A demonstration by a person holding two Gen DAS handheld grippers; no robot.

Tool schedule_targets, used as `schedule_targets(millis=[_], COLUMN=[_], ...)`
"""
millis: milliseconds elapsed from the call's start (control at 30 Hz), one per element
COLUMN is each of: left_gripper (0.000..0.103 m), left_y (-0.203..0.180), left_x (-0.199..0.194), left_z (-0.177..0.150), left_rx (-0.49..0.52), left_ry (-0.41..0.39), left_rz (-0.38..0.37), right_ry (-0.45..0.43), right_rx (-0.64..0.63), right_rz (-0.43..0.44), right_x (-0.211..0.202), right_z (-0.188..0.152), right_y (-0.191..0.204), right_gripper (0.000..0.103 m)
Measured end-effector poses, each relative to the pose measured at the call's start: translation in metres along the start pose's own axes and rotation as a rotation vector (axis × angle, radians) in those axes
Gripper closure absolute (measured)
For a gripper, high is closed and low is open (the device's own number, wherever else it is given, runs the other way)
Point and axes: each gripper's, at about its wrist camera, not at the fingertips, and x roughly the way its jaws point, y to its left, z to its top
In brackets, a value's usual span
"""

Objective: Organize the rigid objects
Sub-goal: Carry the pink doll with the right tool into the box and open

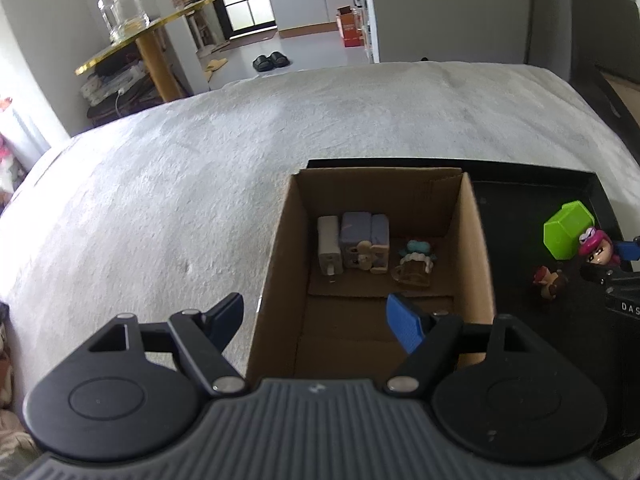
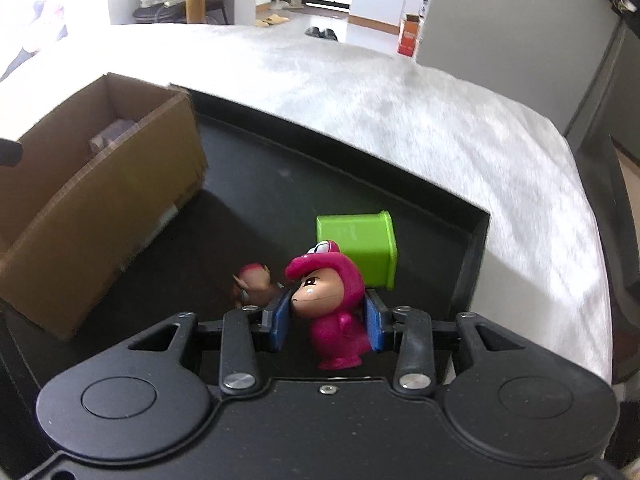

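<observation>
My right gripper [image 2: 329, 314] is shut on a pink hooded figurine [image 2: 334, 308], held over the black tray [image 2: 472, 236]; it also shows in the left wrist view [image 1: 596, 248]. Behind it lies a green cup [image 2: 360, 244] on its side, and a small brown-and-red figurine [image 2: 254, 284] stands to the left. My left gripper [image 1: 316, 316] is open and empty over the near left wall of the cardboard box [image 1: 276, 264]. Inside the box stand a white charger [image 1: 330, 250], a lilac block toy [image 1: 365, 246] and a teal-topped figurine [image 1: 414, 266].
The box and tray rest on a white fluffy bed cover [image 1: 180, 184]. A gold side table [image 1: 148, 36] with a glass jar [image 1: 122, 8], slippers [image 1: 271, 60] and an orange box [image 1: 352, 32] are on the floor beyond.
</observation>
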Motion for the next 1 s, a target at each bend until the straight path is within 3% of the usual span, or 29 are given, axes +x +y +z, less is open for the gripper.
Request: schedule_targets(millis=[233,633,733,1000], left_gripper=[0.026,0.026,0.034,0.083], left_y=[0.019,0.062,0.069,0.081], left_x=[0.000,0.009,0.013,0.024], left_z=[0.000,-0.017,-0.022,-0.035], left_rx=[-0.045,-0.149,-0.174,-0.229], left_ry=[-0.018,-0.028,-0.031,0.011], left_rz=[-0.030,-0.092,-0.130,-0.227], right_ry=[-0.032,-0.101,-0.113,-0.112], right_rx=[-0.017,-0.050,-0.056,-0.102], right_rz=[0.005,0.016,0.023,0.035], right_x=[-0.011,-0.036,-0.041,-0.040], right_z=[0.010,0.059,0.068,0.086], right_y=[0.017,0.062,0.074,0.110], right_gripper=[0.065,0.065,0.065,0.065])
